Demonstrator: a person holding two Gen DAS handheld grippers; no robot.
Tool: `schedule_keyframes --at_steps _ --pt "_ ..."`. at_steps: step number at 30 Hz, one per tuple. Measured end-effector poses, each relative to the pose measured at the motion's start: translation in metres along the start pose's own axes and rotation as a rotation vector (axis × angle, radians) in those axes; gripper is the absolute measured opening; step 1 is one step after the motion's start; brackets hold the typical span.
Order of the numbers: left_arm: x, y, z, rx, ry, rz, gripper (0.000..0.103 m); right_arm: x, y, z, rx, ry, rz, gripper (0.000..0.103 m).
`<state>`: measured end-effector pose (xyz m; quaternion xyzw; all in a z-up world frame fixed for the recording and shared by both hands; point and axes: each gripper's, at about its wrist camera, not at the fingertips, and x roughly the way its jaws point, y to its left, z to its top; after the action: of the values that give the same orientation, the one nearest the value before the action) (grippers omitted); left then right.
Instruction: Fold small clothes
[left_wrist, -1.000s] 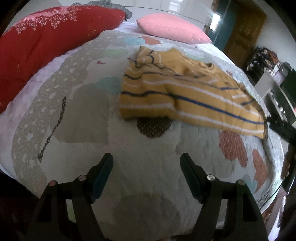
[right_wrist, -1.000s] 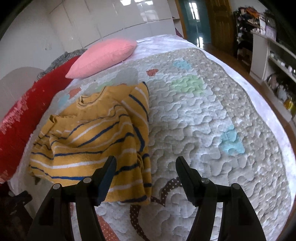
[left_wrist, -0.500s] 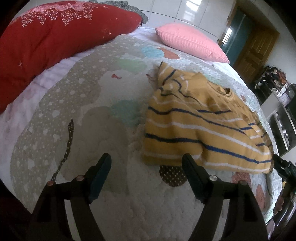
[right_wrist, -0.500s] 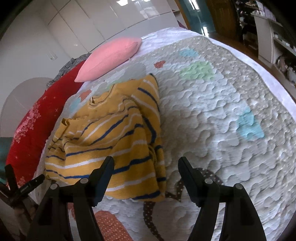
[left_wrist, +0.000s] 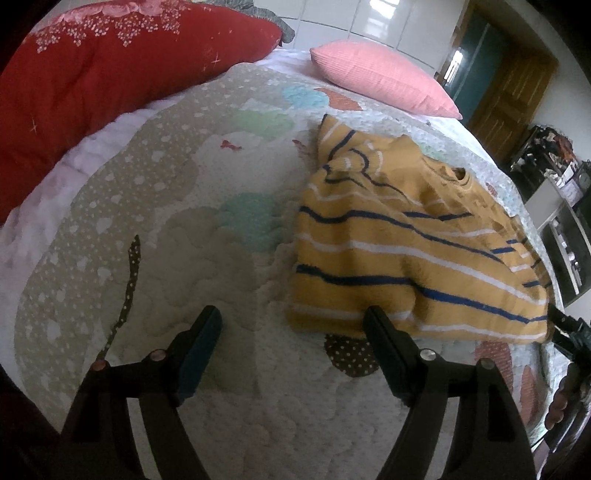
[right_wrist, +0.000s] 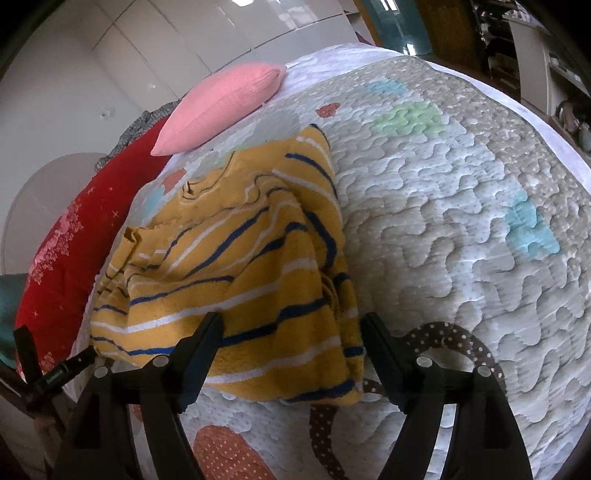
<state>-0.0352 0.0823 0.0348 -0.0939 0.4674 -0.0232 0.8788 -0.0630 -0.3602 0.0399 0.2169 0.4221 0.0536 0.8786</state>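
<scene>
Left wrist view: one mustard sweater (left_wrist: 399, 254) with navy and white stripes lies rumpled, partly folded, on the quilt (left_wrist: 207, 229). The left gripper (left_wrist: 291, 325) hovers by its near hem, jaws spread wide, empty. One pink pillow (left_wrist: 380, 77), one red duvet (left_wrist: 103, 70).

Right wrist view: right gripper (right_wrist: 291, 332) gapes empty over the sweater's (right_wrist: 236, 258) near edge.
</scene>
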Motion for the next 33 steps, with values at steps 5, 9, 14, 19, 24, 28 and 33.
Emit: schedule_keyframes --at_steps 5,9,14,19,24,28,33 --pt "0.001 -0.0015 -0.0012 0.009 -0.003 0.014 0.08 0.0017 -0.0036 -0.0011 0.016 -0.004 0.014 0.083" --pt "0.0022 -0.0019 -0.0018 0.013 -0.002 0.02 0.08 0.0018 -0.0046 -0.0018 0.018 -0.007 0.017 0.083" --pt "0.003 -0.0031 -0.0032 0.019 -0.005 0.026 0.081 0.0027 -0.0049 -0.0036 0.015 -0.012 0.015 0.085" --pt "0.003 -0.0032 -0.0038 0.018 -0.004 0.025 0.081 0.0038 -0.0047 -0.0037 0.012 -0.013 0.013 0.086" --pt "0.003 -0.0029 -0.0043 0.02 -0.005 0.027 0.081 0.0047 -0.0045 -0.0041 0.006 -0.019 0.008 0.086" --pt "0.003 -0.0029 -0.0047 0.018 -0.004 0.026 0.081 0.0045 -0.0036 -0.0049 0.004 -0.021 0.005 0.086" --pt "0.0027 -0.0029 -0.0056 0.018 -0.004 0.027 0.081 0.0045 -0.0037 -0.0053 0.005 -0.02 0.008 0.086"
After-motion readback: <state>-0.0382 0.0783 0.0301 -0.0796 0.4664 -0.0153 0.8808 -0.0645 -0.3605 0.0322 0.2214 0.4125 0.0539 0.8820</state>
